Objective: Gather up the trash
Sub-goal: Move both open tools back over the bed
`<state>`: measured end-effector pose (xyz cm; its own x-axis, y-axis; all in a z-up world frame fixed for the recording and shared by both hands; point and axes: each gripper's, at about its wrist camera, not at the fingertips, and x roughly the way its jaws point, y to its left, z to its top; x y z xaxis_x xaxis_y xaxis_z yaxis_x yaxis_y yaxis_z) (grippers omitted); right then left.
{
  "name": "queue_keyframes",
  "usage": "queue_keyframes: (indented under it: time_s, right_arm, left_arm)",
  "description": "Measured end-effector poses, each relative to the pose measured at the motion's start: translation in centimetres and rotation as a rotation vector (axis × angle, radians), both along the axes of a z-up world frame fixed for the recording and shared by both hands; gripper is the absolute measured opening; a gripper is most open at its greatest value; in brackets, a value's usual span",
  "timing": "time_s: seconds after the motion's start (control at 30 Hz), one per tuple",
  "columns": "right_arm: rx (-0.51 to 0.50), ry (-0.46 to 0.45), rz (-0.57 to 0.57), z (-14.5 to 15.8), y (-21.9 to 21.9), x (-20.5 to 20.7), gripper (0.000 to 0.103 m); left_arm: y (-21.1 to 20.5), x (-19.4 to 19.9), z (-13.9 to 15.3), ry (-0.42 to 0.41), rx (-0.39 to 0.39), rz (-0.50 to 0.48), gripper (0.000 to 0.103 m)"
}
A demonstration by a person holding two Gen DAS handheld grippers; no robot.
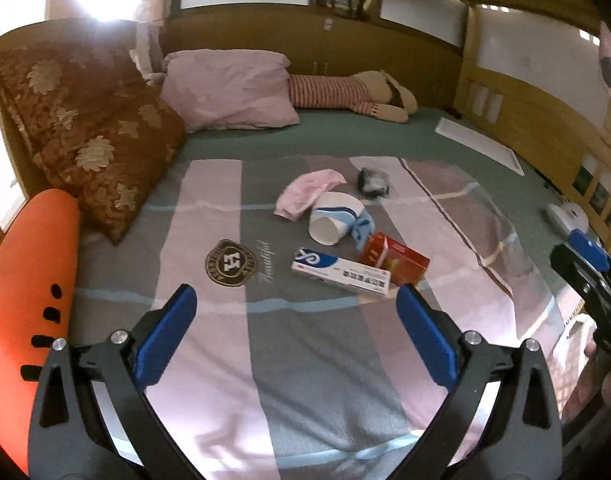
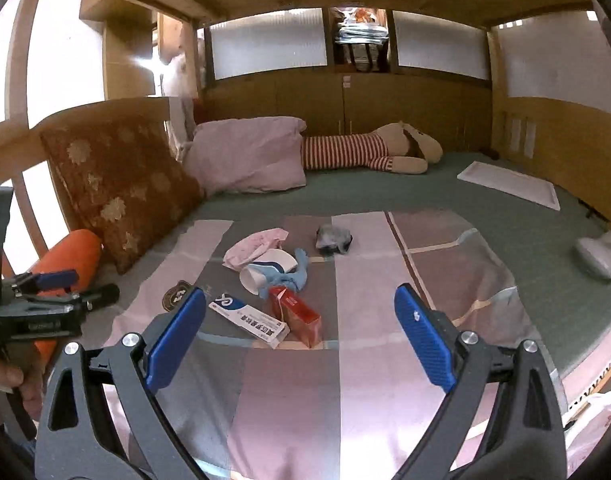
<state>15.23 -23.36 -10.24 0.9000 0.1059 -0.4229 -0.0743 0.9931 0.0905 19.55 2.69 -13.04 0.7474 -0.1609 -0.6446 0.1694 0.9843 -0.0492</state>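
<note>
Trash lot, centre of frame on the bed [image 1: 305,360]: we are approaching it with both tongs, left [image 1: 296,300] and right [image 2: 300,304], spread wide and empty. Nearest item: toothpaste box [image 1: 341,275], lying flat, long axis running upper left to lower right. We are advising closing across its narrow width.

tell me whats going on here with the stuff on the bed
A person holds a claw in each hand over a bed with a striped cover. The left claw and right claw both stand open and empty, aimed at a small pile of litter: a white and blue toothpaste box, a red carton, a tipped paper cup, a pink crumpled wrapper and a dark wad. Nothing has been picked up yet.
</note>
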Motion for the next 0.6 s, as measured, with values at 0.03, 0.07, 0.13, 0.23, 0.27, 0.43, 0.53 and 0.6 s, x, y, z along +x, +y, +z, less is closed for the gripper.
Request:
queue_keyframes:
  time_s: [0.03, 0.07, 0.13, 0.23, 0.27, 0.43, 0.53, 0.6]
  right_arm:
    - [0.005, 0.015, 0.0, -0.1, -0.1, 0.2, 0.093]
    - [0.01, 0.018, 0.004, -0.3, 0.0, 0.2, 0.093]
    - [0.01, 0.014, 0.009, -0.2, 0.3, 0.2, 0.093]
    - [-0.008, 0.018, 0.022, -0.4, 0.8, 0.2, 0.093]
    - [-0.011, 0.019, 0.023, -0.6, 0.8, 0.3, 0.093]
    - [-0.013, 0.024, 0.025, -0.7, 0.9, 0.5, 0.093]
    - [-0.022, 0.026, 0.032, -0.8, 1.1, 0.5, 0.093]
    - [-0.026, 0.029, 0.036, -0.9, 1.3, 0.6, 0.093]
  left_arm:
    - [-0.3, 0.2, -0.1, 0.003, 0.007, -0.005, 0.099]
    - [-0.5, 0.2, -0.3, 0.005, 0.012, -0.007, 0.099]
    - [-0.8, 0.3, -0.5, 0.009, 0.012, -0.009, 0.099]
    - [-0.9, 0.3, -0.8, 0.014, 0.018, -0.013, 0.099]
    - [-0.9, 0.3, -0.9, 0.015, 0.021, -0.013, 0.099]
    - [-0.8, 0.4, -1.0, 0.024, 0.021, -0.006, 0.099]
    - [-0.7, 0.4, -1.1, 0.024, 0.018, -0.006, 0.099]
    - [-0.7, 0.4, -1.1, 0.024, 0.021, -0.009, 0.099]
